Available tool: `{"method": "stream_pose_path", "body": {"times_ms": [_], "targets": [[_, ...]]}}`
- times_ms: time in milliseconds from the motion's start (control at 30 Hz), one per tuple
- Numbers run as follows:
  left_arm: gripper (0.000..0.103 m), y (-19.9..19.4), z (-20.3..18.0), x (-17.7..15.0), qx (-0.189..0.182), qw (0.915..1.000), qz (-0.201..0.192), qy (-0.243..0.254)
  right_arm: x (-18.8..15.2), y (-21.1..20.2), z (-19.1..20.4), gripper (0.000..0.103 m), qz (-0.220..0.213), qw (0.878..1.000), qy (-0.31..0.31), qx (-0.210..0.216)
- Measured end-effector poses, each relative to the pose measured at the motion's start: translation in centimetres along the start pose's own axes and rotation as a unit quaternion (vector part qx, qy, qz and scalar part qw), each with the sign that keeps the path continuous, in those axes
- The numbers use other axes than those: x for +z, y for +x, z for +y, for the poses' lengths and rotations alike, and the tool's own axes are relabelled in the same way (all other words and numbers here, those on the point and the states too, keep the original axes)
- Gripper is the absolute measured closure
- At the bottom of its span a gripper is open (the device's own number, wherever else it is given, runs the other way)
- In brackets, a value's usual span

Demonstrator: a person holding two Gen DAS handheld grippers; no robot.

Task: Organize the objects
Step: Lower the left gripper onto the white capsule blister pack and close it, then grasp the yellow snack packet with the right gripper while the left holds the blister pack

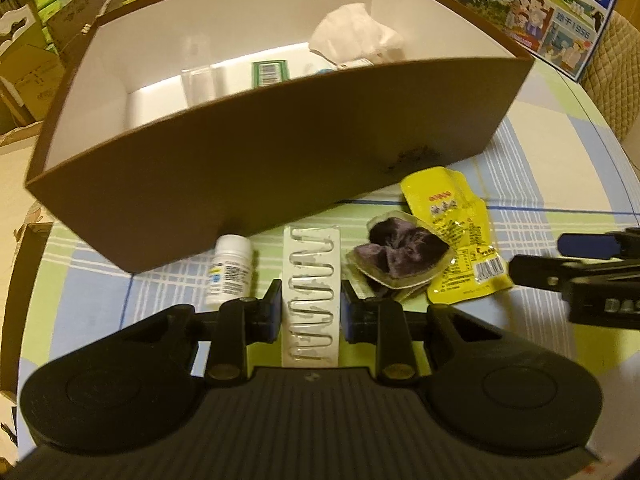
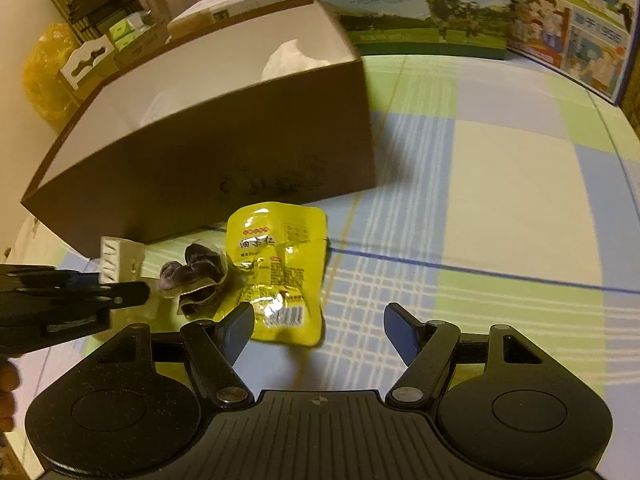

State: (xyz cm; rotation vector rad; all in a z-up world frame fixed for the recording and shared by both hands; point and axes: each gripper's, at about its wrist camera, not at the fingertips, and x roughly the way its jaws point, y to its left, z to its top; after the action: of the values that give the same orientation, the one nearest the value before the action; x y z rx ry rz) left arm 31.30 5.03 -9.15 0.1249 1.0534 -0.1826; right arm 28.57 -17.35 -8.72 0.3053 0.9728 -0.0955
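Observation:
My left gripper (image 1: 309, 304) is shut on a white blister strip (image 1: 310, 256) that lies lengthwise on the checked tablecloth, with a pad against each long edge. A small white pill bottle (image 1: 230, 272) lies just left of it. To the right are a dark purple item in a clear wrapper (image 1: 404, 256) and a yellow snack packet (image 1: 452, 224). All sit in front of the open brown box (image 1: 260, 168). My right gripper (image 2: 319, 314) hangs open, its left finger over the near edge of the yellow packet (image 2: 276, 264), with nothing between its pads. The purple item (image 2: 196, 276) lies left of it.
Inside the brown box (image 2: 224, 160) are crumpled tissue (image 1: 352, 32), a clear cup (image 1: 198, 76) and a green packet (image 1: 270, 70). Printed milk cartons (image 2: 420, 8) stand behind at the table's far edge. Cardboard boxes are stacked off the table to the left (image 1: 24, 76).

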Motion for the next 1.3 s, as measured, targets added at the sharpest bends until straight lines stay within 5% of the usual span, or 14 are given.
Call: {"method": "stream_pose_path", "body": {"times_ms": [400, 967, 1300], "targets": [[0.079, -0.3, 1.7, -0.3, 0.011, 0.9997, 0.003, -0.022, 1.6, 4.6, 2.2, 0.034, 0.000, 0.999, -0.027, 0.019], [0.079, 0.5, 1.8, -0.1, 0.007, 0.9997, 0.011, -0.022, 1.5, 6.6, 4.5, 0.031, -0.006, 0.995, -0.090, -0.035], [0.079, 0.6, 1.9, -0.1, 0.009, 0.9996, 0.012, -0.022, 1.4, 6.8, 4.5, 0.037, -0.004, 0.993, -0.115, -0.033]]}}
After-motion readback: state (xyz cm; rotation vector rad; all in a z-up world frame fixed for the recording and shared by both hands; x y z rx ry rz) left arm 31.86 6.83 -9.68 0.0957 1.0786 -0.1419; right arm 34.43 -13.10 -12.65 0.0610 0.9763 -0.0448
